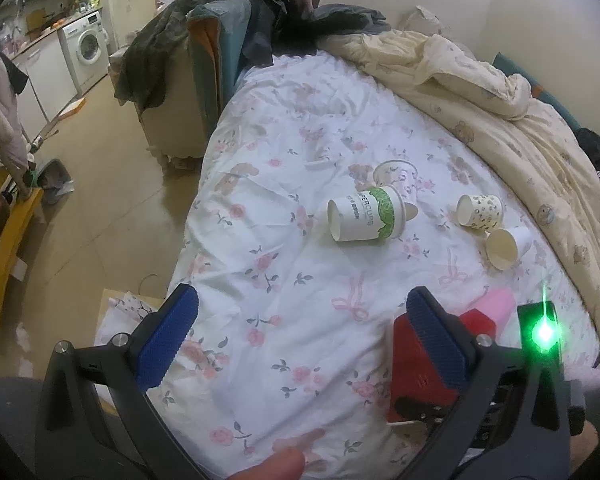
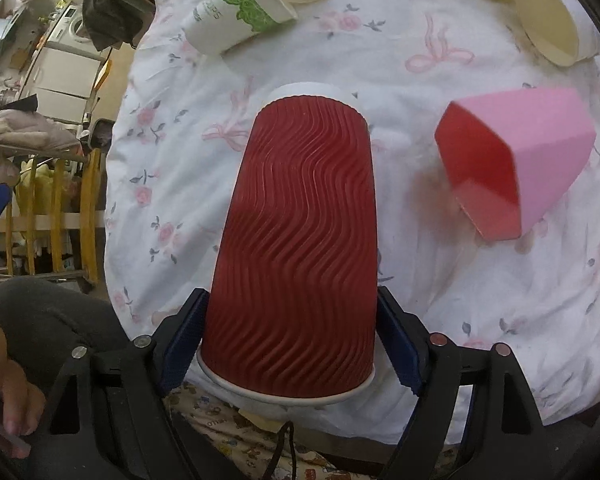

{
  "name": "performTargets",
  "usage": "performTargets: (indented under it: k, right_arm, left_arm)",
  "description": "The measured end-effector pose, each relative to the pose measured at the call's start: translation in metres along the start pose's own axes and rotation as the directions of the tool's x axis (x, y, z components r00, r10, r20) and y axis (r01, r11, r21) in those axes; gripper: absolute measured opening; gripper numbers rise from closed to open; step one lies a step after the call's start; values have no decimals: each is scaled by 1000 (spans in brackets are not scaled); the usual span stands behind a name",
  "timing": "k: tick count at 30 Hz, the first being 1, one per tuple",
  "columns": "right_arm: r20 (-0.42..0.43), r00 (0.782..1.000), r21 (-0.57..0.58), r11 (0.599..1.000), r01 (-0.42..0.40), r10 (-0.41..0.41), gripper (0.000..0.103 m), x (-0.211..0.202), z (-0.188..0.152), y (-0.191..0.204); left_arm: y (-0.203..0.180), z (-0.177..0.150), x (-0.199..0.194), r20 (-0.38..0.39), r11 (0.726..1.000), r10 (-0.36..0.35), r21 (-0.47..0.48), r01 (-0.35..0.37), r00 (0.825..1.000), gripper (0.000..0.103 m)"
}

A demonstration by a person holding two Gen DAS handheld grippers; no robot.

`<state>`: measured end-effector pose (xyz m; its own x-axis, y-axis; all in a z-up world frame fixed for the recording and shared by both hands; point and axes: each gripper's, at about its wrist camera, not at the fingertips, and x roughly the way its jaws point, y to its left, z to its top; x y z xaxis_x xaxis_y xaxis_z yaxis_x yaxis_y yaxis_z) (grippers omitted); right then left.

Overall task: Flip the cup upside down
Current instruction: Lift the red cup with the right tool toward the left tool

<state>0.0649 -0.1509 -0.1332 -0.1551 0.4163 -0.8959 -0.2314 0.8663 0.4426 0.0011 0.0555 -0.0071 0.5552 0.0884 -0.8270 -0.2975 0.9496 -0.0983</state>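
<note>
A red ribbed paper cup (image 2: 296, 240) fills the middle of the right wrist view, rim toward the camera and base pointing away over the bed. My right gripper (image 2: 292, 336) is shut on it near the rim, blue pads on both sides. In the left wrist view the red cup (image 1: 416, 364) shows behind the right finger. My left gripper (image 1: 300, 344) is open and empty above the floral sheet.
On the floral sheet (image 1: 284, 264) lie a green-and-white cup (image 1: 366, 214), a patterned cup (image 1: 480, 210), a plain cup (image 1: 504, 248) and a pink cup (image 2: 520, 160), all on their sides. A cream duvet (image 1: 480, 92) is heaped at the right. The bed edge drops to the floor at the left.
</note>
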Motion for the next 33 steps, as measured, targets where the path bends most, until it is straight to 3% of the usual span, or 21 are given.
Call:
performTargets:
  k: [2,4,9,11,16,19,24,28,33]
  right_arm:
    - [-6,1000,9,1000,4,-4,88,0,3,-1]
    - [6,1000,21,1000,10,-10,99,-2,3,-5]
    - [25,1000,38,999,-7,6,100,-13,-2,-3]
    - [101,995,32,999,-18,15,100,-41,0,1]
    - [320,947,11,1000,-2,-2,100,-117,-4,-2]
    - [392,920,20,1000,20,-26,100,-137,-13,-11]
    - [427,903,38,998,41,-54,101,-134,-23,-25]
    - [451,886,28,994,110,-111,101,-128,-25,-33]
    - [462,880,95,992,78,-113,101,-127,-26,-49]
  left_arm:
    - [1,0,0,-3,1000,-3,-7,3,1000,103]
    - [2,0,0,1,1000,-2,-11,2,1000,103]
    - [3,0,3,-12,1000,-9,-14,9,1000,103]
    - [3,-1,3,-15,1000,-9,-14,9,1000,103]
    - [0,-1,4,-26,1000,-22,-11,22,999,103]
    - [-3,-3,6,-35,1000,-31,0,31,999,103]
    - [-10,-7,9,-49,999,-46,25,48,998,103]
    - [-16,-11,14,-77,998,-49,46,53,996,103]
    - [-28,-13,29,-169,995,-59,70,72,984,102]
